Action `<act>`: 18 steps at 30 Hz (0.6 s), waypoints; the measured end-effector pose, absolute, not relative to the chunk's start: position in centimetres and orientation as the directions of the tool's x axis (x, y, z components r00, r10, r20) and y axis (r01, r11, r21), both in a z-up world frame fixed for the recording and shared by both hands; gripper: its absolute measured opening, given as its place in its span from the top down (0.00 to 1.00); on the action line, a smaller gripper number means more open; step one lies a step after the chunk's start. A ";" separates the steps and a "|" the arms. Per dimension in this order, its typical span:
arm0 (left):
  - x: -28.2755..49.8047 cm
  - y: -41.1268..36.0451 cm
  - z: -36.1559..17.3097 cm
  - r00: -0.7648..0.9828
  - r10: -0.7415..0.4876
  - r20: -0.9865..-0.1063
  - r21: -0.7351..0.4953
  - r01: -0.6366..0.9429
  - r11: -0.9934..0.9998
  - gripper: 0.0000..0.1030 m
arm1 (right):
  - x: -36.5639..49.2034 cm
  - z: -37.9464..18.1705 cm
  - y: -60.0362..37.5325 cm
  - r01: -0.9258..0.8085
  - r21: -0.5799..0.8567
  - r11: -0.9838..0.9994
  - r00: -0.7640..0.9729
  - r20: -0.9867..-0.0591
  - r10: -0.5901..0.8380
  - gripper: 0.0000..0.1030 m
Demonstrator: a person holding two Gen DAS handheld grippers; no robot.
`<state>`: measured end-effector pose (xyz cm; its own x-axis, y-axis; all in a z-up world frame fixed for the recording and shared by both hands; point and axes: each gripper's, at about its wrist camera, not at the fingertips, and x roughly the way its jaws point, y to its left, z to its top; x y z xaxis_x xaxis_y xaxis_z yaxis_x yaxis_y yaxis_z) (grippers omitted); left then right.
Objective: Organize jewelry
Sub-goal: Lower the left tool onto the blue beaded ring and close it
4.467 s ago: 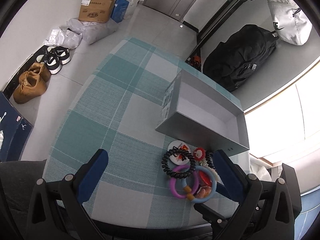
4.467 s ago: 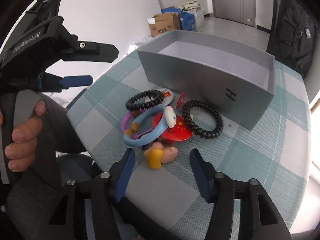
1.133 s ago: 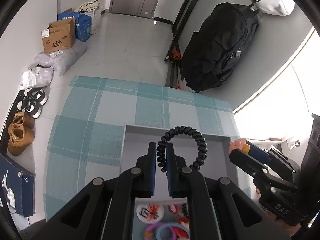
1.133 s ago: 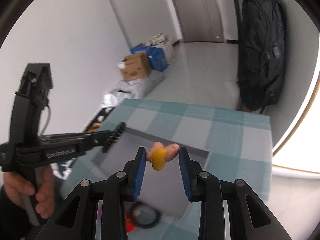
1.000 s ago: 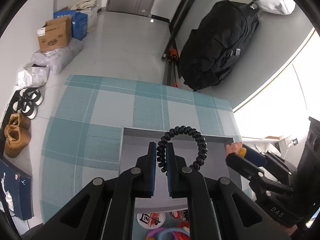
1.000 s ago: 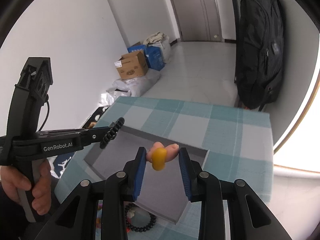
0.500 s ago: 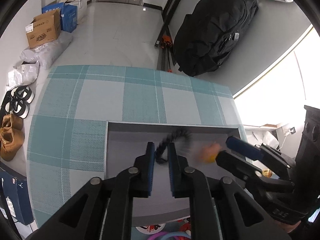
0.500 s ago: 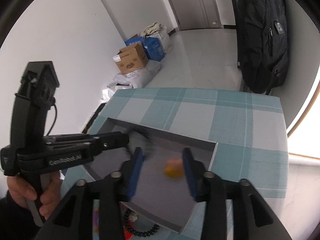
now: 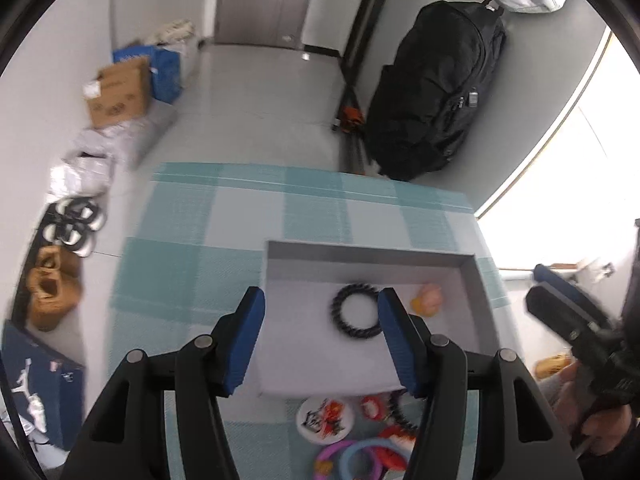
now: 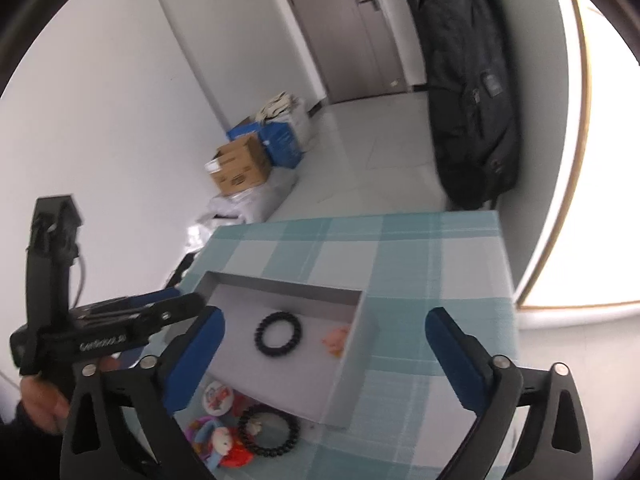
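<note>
A grey open box (image 9: 368, 258) (image 10: 280, 286) sits on the teal checked tablecloth (image 9: 192, 240). Inside it lie a black spiral hair tie (image 9: 355, 316) (image 10: 278, 334) and a small pink and yellow charm (image 9: 427, 300) (image 10: 337, 340). My left gripper (image 9: 320, 332) is open and empty above the box's near side. My right gripper (image 10: 324, 356) is open and empty above the box, and it shows at the right of the left wrist view (image 9: 560, 300). Before the box lies a pile: a white round badge (image 9: 325, 420), a second black hair tie (image 10: 269, 430), and purple and blue rings (image 9: 352, 458).
A black backpack (image 9: 432, 92) leans on the wall beyond the table. A cardboard box (image 9: 118, 98), blue boxes and shoes (image 9: 52, 286) are on the floor at the left. The table's right edge meets a bright window sill (image 10: 576, 308).
Both grippers have opened. The black hair tie and the pink and yellow charm have dropped from them and lie in the grey box. Both grippers have risen and drawn back.
</note>
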<state>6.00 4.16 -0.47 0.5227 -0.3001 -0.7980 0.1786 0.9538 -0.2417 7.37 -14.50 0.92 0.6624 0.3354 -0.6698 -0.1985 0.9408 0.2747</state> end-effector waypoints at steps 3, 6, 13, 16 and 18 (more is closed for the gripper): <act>5.0 4.4 -0.4 0.517 -0.299 -0.802 -0.250 0.164 0.954 0.48 | 6.5 1.5 -14.6 -0.209 0.264 0.942 0.684 -0.649 0.334 0.00; 4.2 4.2 -0.4 0.519 -0.298 -0.801 -0.251 0.160 0.955 0.47 | 5.6 1.7 -14.8 -0.218 0.267 0.939 0.693 -0.635 0.341 0.00; 1.9 4.4 -0.8 0.546 -0.264 -0.795 -0.218 0.148 0.965 0.43 | 3.8 1.6 -14.5 -0.234 0.271 0.934 0.693 -0.627 0.356 0.00; 1.1 5.0 -1.5 0.539 -0.265 -0.800 -0.232 0.130 0.964 0.31 | 3.1 1.2 -14.8 -0.225 0.313 0.923 0.681 -0.627 0.378 0.00; 0.8 5.3 -1.8 0.532 -0.268 -0.803 -0.240 0.122 0.963 0.31 | 2.5 0.8 -14.8 -0.214 0.324 0.922 0.672 -0.636 0.379 0.00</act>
<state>0.77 5.29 -1.83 0.5324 -0.2676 -0.8031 0.1221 0.9631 -0.2400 2.50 -14.82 0.84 0.6717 0.3792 -0.6364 -0.2137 0.9217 0.3237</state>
